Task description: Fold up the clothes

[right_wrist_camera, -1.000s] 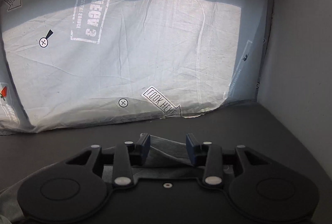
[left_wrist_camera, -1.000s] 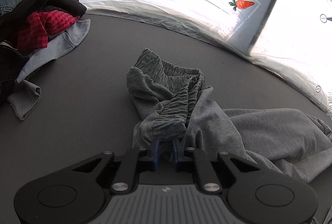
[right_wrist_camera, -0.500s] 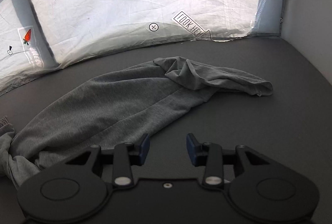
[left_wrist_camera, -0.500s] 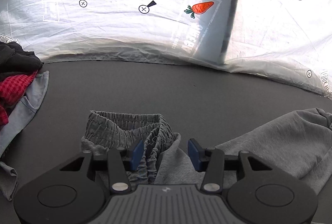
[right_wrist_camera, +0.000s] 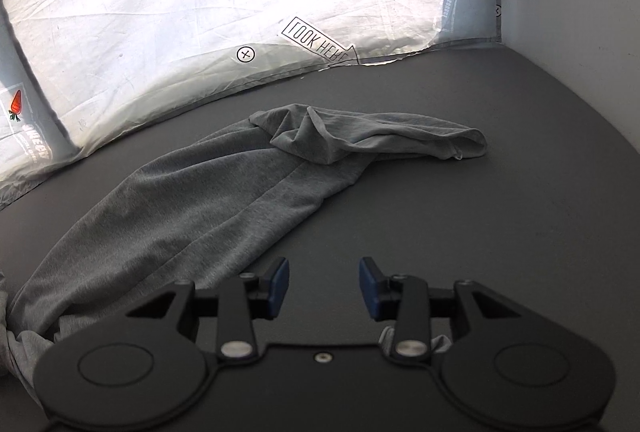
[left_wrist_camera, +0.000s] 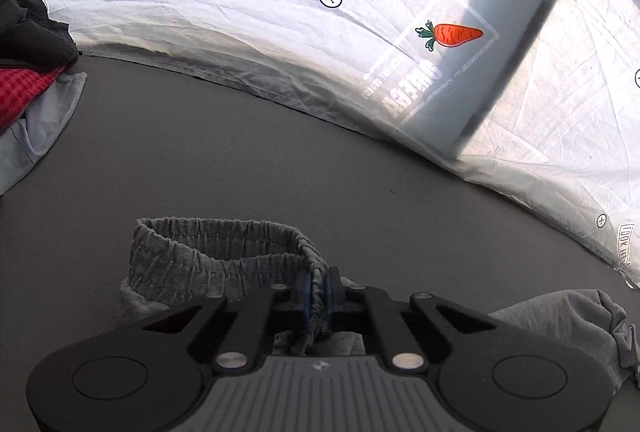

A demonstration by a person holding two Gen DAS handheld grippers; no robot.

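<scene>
Your dark desk [left_wrist_camera: 240, 152] meets white sheeting [left_wrist_camera: 280, 12] at 12 o'clock. Left tool [left_wrist_camera: 318, 292], angled down, has just clenched the grey trousers [left_wrist_camera: 224, 252]; right tool [right_wrist_camera: 323, 288] gapes, released.

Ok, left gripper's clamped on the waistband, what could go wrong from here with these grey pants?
1. The left gripper pinches only a narrow bunch of the waistband; a pull might slip it free.
2. The right gripper is open over bare table, holding nothing, so lifting one-handed may drag the pants crooked.
3. The leg end lies twisted and could fold in creased.
</scene>
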